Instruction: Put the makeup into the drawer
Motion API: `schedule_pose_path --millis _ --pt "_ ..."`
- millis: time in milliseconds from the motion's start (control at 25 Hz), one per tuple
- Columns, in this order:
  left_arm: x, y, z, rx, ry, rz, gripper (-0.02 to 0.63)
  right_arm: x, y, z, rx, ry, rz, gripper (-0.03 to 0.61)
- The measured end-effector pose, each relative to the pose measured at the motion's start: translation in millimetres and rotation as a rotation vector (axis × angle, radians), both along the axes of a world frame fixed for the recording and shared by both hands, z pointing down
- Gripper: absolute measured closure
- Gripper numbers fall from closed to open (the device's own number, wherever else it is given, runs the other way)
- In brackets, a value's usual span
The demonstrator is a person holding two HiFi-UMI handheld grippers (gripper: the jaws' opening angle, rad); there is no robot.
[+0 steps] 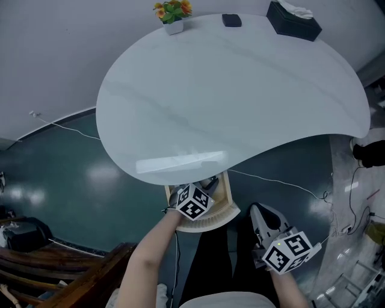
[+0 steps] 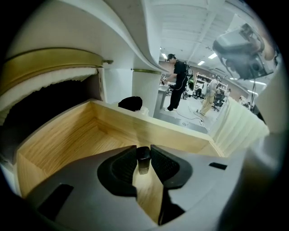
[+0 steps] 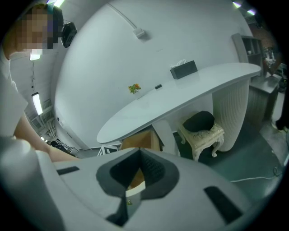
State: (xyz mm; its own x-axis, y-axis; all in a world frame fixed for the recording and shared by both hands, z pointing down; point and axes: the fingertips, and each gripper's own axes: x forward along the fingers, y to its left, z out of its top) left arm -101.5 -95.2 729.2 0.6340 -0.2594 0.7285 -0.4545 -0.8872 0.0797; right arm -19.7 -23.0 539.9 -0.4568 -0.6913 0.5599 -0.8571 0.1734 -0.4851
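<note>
A small makeup tube [image 2: 143, 160] with a dark cap is pinched between the pads of my left gripper [image 2: 143, 154], which is shut on it. That gripper hangs just over the open wooden drawer [image 2: 76, 135], tilted down into it. In the head view the drawer [image 1: 224, 194] sticks out from under the white table's [image 1: 240, 90] front edge, and the left gripper [image 1: 206, 183] covers most of it. My right gripper [image 1: 262, 215] is held off to the right above the floor. Its jaws [image 3: 137, 170] stand apart with nothing between them, and the drawer [image 3: 137, 140] shows beyond.
At the table's far edge stand a small flower pot [image 1: 172, 15], a little black object [image 1: 231, 20] and a dark tissue box [image 1: 293, 18]. A cushioned stool [image 3: 202, 126] is tucked under the table. Dark wooden furniture [image 1: 60, 271] lies lower left. A cable [image 1: 283, 182] crosses the floor.
</note>
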Motion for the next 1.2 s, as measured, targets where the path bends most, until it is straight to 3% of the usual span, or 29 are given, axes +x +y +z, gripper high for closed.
schedule_pose_path --millis 720,1200 --pt "-7.7 13.8 5.0 -0.055 -0.069 -0.006 0.466 13.1 7.8 -0.8 0.008 -0.002 0.016 0.577" --pt "-2.7 17.0 -31.5 -0.021 -0.101 0.013 0.471 20.7 5.3 -7.4 0.034 -0.024 -0.004 0.577"
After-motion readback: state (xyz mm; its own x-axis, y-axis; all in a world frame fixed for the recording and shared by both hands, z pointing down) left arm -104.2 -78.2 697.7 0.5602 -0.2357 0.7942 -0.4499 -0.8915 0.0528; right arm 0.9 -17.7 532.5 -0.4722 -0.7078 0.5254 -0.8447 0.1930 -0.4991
